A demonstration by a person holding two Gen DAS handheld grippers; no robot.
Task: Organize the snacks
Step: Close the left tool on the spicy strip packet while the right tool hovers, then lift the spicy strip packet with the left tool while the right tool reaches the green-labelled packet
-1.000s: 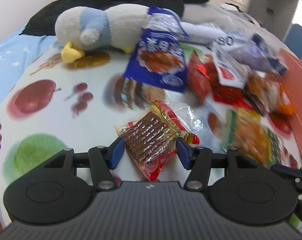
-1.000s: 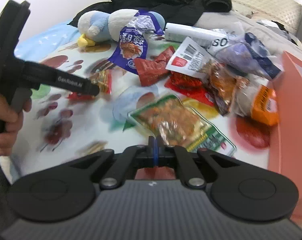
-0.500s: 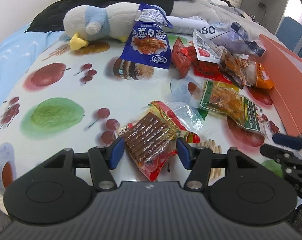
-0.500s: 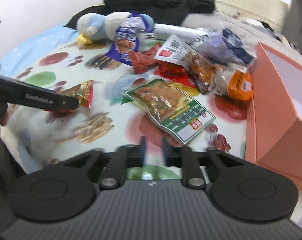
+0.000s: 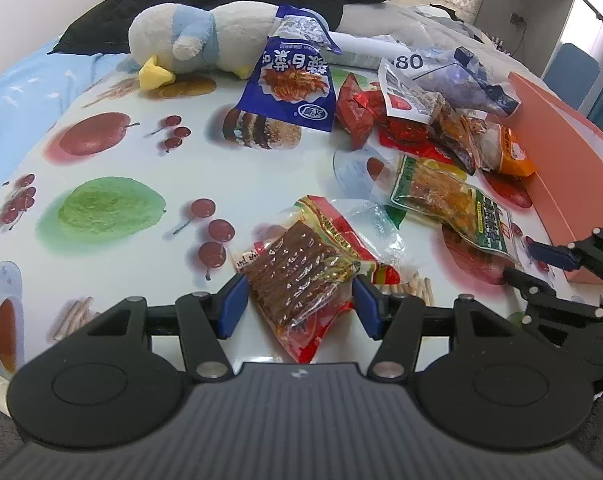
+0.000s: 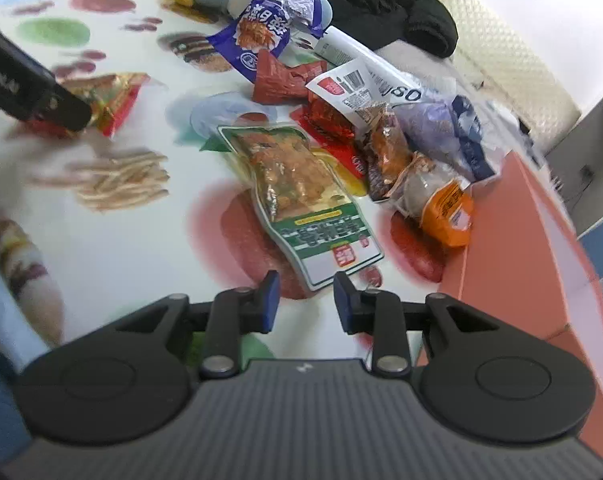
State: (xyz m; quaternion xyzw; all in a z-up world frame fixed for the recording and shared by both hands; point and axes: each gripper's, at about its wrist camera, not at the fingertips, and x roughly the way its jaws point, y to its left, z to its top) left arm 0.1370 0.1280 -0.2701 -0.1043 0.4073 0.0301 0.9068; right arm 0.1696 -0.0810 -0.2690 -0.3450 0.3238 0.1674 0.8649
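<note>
L gripper point(image 5: 299, 304): jaws clamped on red snack pack point(image 5: 305, 268), w/ brown strips showing through its clear window; pack sits near the front edge of the bed point(image 5: 113, 168) (fruit-print cover). R gripper point(image 6: 306, 300): jaws apart, nothing between them, just short of the green-label pouch point(image 6: 301, 196). Orange box point(image 6: 541, 248) lies along the bed's right edge, orange-end pack point(image 6: 441, 204) touching its wall. Blue bag point(image 5: 293, 80) leans on plush toy point(image 5: 197, 40) toward the far edge. Bare cover at bed's left side and front-left corner.
</note>
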